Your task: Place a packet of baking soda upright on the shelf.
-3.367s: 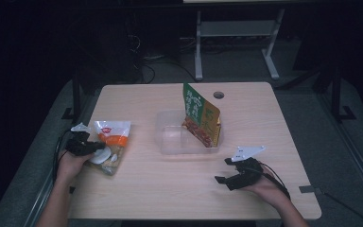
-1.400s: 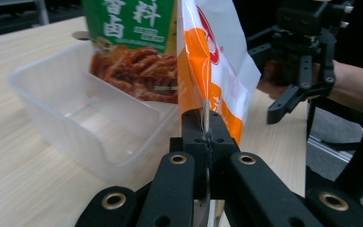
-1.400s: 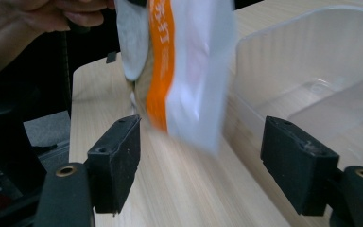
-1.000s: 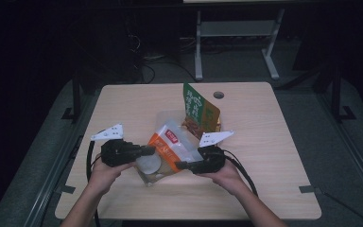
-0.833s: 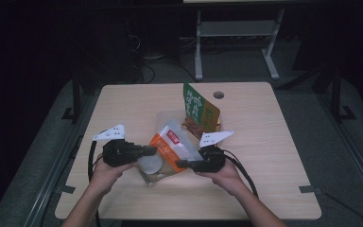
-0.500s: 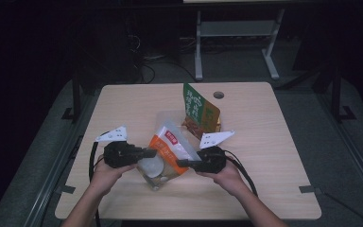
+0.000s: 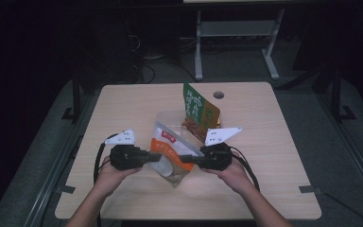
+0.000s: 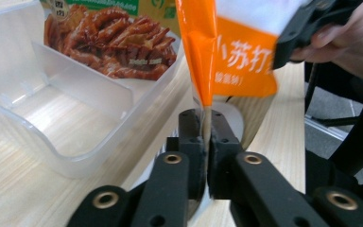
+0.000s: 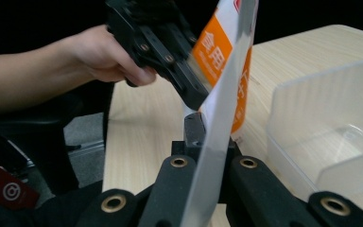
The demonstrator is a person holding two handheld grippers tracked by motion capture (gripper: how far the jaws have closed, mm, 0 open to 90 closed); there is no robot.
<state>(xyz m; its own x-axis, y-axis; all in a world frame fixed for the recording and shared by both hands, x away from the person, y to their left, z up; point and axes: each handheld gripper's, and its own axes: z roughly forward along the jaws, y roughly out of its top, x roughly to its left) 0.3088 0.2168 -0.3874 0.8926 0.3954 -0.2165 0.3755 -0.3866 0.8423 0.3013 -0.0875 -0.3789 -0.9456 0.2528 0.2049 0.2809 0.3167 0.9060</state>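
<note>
Both grippers, left (image 7: 147, 156) and right (image 7: 193, 159), clamp opposite edges of the pouch (image 7: 170, 153), held above the table just before the tray (image 7: 170, 119) (1 snack bag inside). Keep both grips level while carrying it over.

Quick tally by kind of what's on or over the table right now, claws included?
Snack bags: 2, orange bag held over the table and green bag in the bin
Clear bins: 1
Claws: 2, left claw and right claw
Total: 5
</note>
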